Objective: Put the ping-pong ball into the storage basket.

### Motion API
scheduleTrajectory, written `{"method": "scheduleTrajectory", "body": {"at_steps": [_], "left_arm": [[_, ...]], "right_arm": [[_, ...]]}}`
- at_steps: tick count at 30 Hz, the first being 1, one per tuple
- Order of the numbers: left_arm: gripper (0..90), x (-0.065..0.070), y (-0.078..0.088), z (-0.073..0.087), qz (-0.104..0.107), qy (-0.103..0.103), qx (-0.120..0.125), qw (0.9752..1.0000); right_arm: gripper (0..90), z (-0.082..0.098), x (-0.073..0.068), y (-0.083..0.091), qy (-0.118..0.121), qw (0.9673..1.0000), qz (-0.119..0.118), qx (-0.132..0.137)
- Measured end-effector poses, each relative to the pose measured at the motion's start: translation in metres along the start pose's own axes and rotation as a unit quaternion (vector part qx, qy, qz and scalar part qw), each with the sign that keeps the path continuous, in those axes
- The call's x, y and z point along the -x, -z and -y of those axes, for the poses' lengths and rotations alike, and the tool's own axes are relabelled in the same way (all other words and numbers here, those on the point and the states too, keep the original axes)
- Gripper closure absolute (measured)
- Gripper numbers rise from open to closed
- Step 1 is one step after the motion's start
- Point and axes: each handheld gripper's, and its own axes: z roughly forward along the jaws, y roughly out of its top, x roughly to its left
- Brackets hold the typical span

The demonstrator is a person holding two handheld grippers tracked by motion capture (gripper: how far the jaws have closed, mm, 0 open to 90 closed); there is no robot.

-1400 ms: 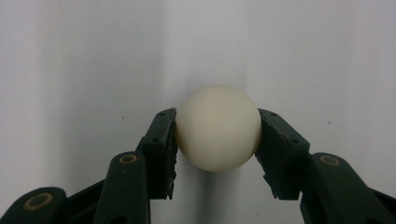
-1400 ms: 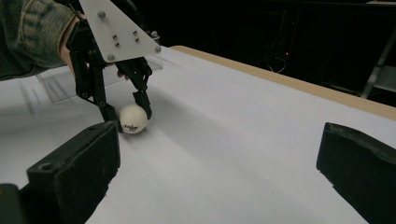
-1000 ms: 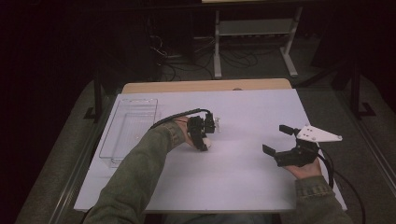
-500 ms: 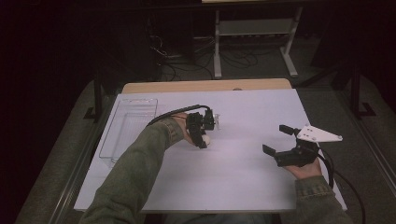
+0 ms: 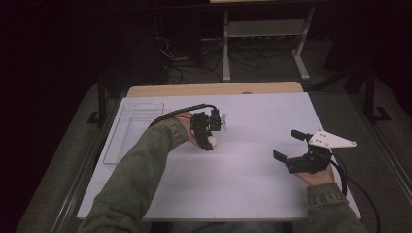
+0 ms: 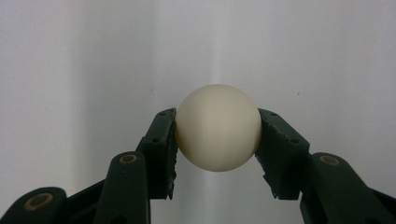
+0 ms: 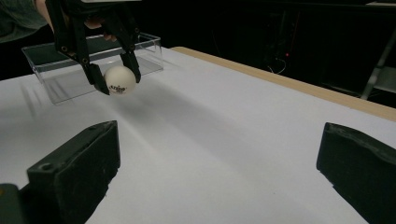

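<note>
A cream-white table tennis ball (image 6: 218,127) sits between the two black jaws of my left gripper (image 6: 218,140), whose pads press on both its sides. From the right gripper view that ball (image 7: 120,80) hangs a little above the white table top, with the left gripper (image 7: 116,80) pointing down on it. In the high view the left gripper (image 5: 210,142) is left of the table's middle, the ball (image 5: 212,141) at its tips. My right gripper (image 5: 286,145) rests at the right side, jaws wide apart and bare.
A clear plastic tray (image 5: 124,141) lies at the left edge of the white table top (image 5: 252,184); in the right gripper view this tray (image 7: 60,86) stands just behind the held ball. A wooden edge (image 5: 214,90) runs along the far side. Cables and a metal stand lie beyond.
The left gripper has risen slightly with the ball in it. The right gripper has kept still.
</note>
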Motion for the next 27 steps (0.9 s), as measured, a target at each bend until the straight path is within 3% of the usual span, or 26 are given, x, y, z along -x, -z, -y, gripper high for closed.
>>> {"method": "scheduleTrajectory", "body": {"at_steps": [15, 27], "left_arm": [[51.5, 0.001, 0.021, -0.001, -0.009, -0.007, -0.011, 0.9999], [51.5, 0.004, 0.033, 0.008, -0.014, -0.002, -0.014, 0.9998]], "right_arm": [[0.0, 0.0, 0.0, 0.0, 0.0, 1.0, -0.001, 0.0], [0.0, 0.0, -0.001, 0.0, 0.001, 1.0, -0.001, -0.001]]}}
